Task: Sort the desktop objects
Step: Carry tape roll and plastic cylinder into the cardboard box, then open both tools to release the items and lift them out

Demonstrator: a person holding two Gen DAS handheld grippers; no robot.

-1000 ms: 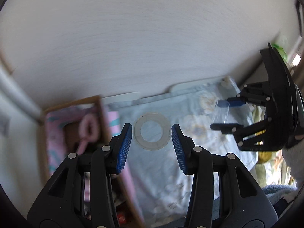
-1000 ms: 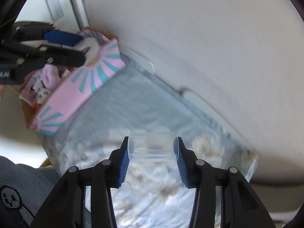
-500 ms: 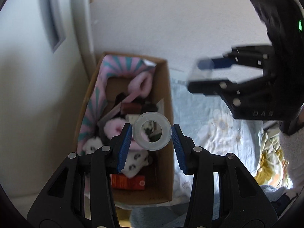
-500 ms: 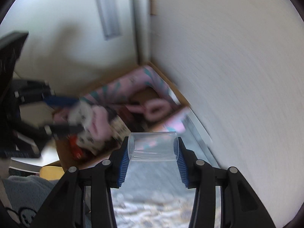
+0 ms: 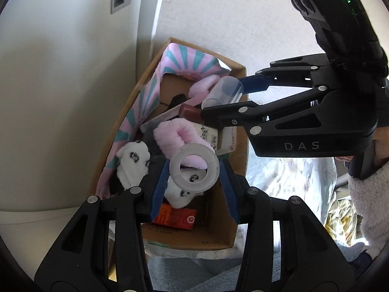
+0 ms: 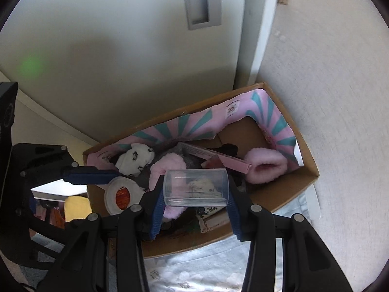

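- Left gripper (image 5: 194,170) clamped on a frosted tape roll (image 5: 194,168), roll face-on to the left wrist camera, blue pads pressing its two sides.
- Tape roll held in the air over the near half of a cardboard box (image 5: 239,219), above the clutter, touching none of it as far as can be told.
- Right gripper (image 6: 195,187) clamped on a clear cup (image 6: 196,187), cup lying sideways between the pads, open mouth toward the left of the right wrist view.
- Cup also held in the air over the box (image 6: 308,168), above the middle of the contents.
- Seen from the left wrist: right gripper (image 5: 226,97) reaching in from the right, cup (image 5: 222,93) over the far half of the box.
- Seen from the right wrist: left gripper (image 6: 116,185) coming in from the left, tape roll (image 6: 122,196) over the left end of the box.
- Grippers near each other, not touching.
- Inside the box: pink fluffy slippers (image 5: 177,136), panda plush (image 5: 133,163), red packet (image 5: 175,219), flat printed cartons, pink-and-teal liner (image 6: 262,112) along two walls.
- Box standing against a white wall corner, beside a pale floral cloth (image 6: 194,272).
- White fluffy sleeve (image 5: 369,199) at the right edge of the left wrist view, behind the right gripper's handle.
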